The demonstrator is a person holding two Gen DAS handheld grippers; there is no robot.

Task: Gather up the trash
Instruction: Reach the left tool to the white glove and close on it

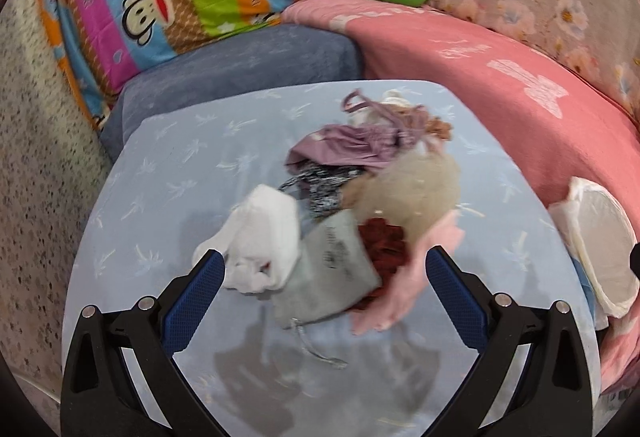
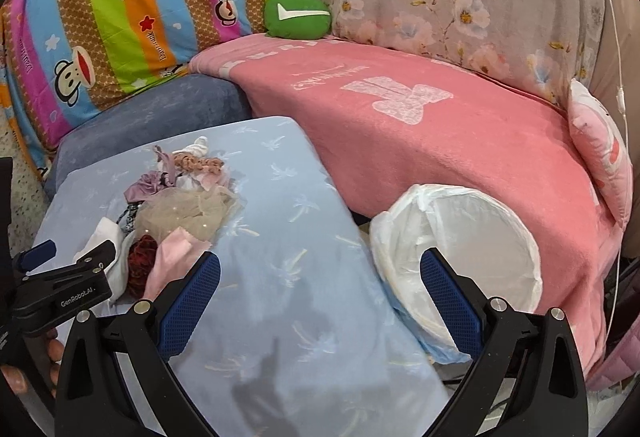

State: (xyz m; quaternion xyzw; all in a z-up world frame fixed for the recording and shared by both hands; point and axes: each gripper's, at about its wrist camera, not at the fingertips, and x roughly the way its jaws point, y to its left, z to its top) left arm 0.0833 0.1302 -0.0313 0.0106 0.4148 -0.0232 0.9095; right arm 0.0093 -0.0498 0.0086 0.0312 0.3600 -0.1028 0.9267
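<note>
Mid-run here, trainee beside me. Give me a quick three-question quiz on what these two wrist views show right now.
1. True or false: the left gripper is clamped on the white cloth.
2. The lined bin sits where? A) on the light blue cushion B) between that cushion and the pink blanket C) on the floor behind the green plush
3. Fill in: the right gripper is ____, holding nothing.

Key:
1. False; its jaws are spread and it hangs above the pile, gripping nothing.
2. B
3. open
</note>
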